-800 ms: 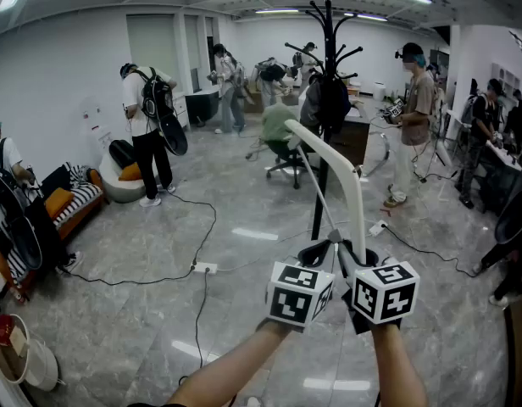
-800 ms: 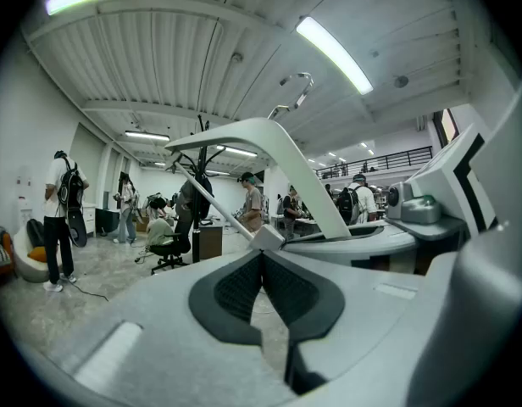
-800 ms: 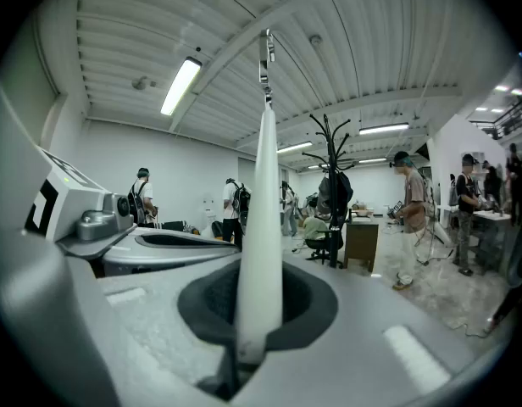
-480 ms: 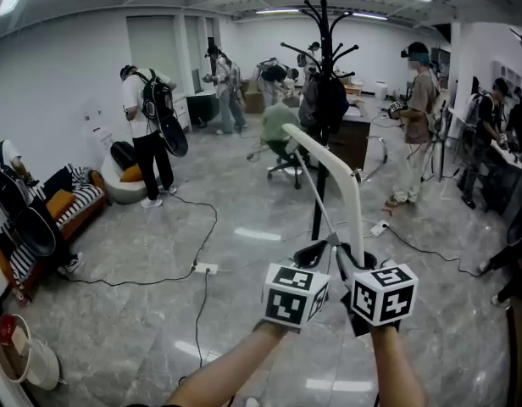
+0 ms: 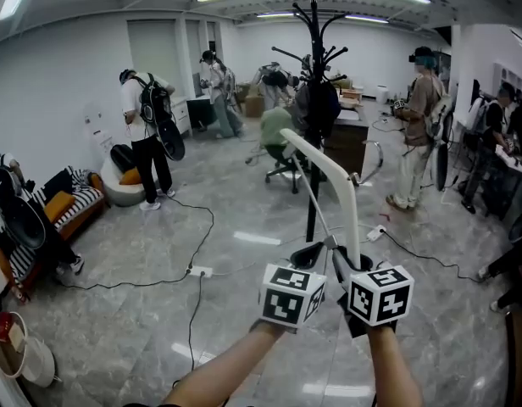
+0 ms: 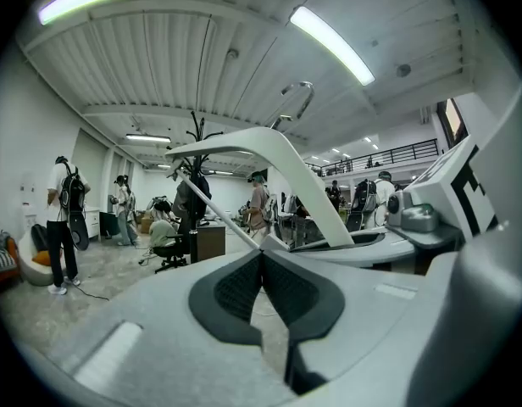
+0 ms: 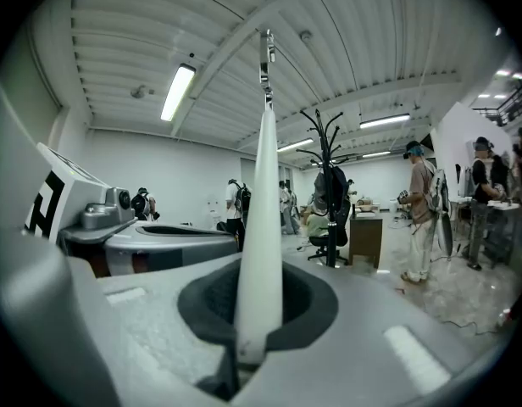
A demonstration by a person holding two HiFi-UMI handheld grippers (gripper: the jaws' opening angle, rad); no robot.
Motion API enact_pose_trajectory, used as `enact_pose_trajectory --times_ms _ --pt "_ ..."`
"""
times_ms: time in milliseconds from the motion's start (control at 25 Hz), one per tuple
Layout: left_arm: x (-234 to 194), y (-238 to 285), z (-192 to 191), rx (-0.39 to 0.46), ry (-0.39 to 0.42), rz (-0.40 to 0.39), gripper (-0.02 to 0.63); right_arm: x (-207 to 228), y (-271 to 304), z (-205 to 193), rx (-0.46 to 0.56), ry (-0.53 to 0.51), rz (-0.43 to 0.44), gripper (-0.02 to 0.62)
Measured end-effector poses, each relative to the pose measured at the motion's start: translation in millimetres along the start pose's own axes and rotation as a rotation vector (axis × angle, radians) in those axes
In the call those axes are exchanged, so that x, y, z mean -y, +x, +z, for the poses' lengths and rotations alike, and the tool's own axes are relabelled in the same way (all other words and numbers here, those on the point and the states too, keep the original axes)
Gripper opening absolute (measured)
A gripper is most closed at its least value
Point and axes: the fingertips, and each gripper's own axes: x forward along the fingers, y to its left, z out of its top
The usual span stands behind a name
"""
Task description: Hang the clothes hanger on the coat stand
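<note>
Clothes hanger (image 5: pixel 349 202), white and the only one, is gripped by the right gripper (image 5: pixel 352 261): its jaws are closed on the lower end of one arm, which rises from between the dark pads to the metal hook above them. The jaws of the left gripper (image 5: pixel 316 251), just beside the right pair, are pressed together with nothing seen between the pads. The thin crossbar of the clothes hanger reaches their tips, but whether it is nipped there cannot be told.

A polished grey stone floor (image 5: pixel 117 312) is seen below both pairs of jaws, in a long room with white walls (image 5: pixel 58 83) and a ribbed ceiling lit by strip lights. One black coat stand (image 5: pixel 315 49) is found well ahead of the jaw tips, apart from the hanger, with a dark garment (image 5: pixel 322 107) hung on it. One office chair (image 5: pixel 284 166) is placed beyond the stand. One striped sofa (image 5: pixel 70 203) and one white bucket (image 5: pixel 28 361) are seen far to the left of the jaws. Two white power strips (image 5: pixel 199 270) lie on the floor, joined by black cables. Two grippers are counted, and at least six people standing or seated around the room.
</note>
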Motion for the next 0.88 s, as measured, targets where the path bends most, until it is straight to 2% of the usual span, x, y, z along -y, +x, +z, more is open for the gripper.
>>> enact_pose_trajectory --times_ms 400,640,880 --pt "-18.1 31.5 -4.4 -0.013 -0.011 0.002 0.005 22.2 28.6 1.4 -0.004 0.014 0.008 0.018" --pt "-56.3 63.6 -8.7 -0.014 -0.03 -0.012 0.005 34.6 75.9 2.1 -0.016 0.018 0.004 0.018" --pt "-105.4 94.1 -0.8 -0.013 -0.044 -0.031 0.005 41.2 130.5 18.9 -0.023 0.017 -0.009 0.018"
